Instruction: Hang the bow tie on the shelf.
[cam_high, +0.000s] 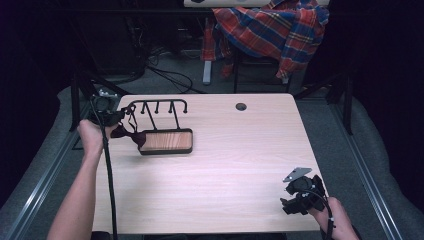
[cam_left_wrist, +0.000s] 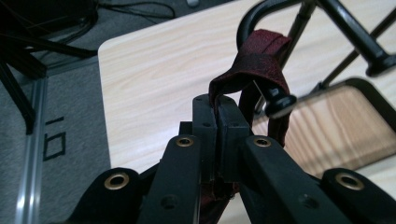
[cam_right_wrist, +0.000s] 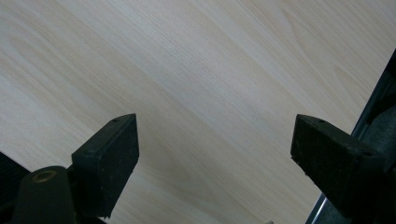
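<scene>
A black peg rack (cam_high: 157, 104) on a wooden base (cam_high: 166, 141) stands on the left part of the table. A dark red bow tie (cam_high: 131, 136) hangs in front of the rack's left end. At that end my left gripper (cam_high: 113, 118) is shut on the tie's strap (cam_left_wrist: 259, 55). In the left gripper view the strap loops up from the closed jaws (cam_left_wrist: 217, 105) and around the knob of a peg (cam_left_wrist: 280, 100). My right gripper (cam_high: 291, 202) rests near the table's front right corner. It is open (cam_right_wrist: 215, 140) over bare tabletop with nothing between the jaws.
A plaid shirt (cam_high: 272, 25) drapes over a chair beyond the table's far edge. A cable hole (cam_high: 241, 106) sits near the far edge of the light wood table (cam_high: 235, 165). Cables (cam_high: 170, 75) lie on the floor behind, and metal rails (cam_high: 367, 175) run along both sides.
</scene>
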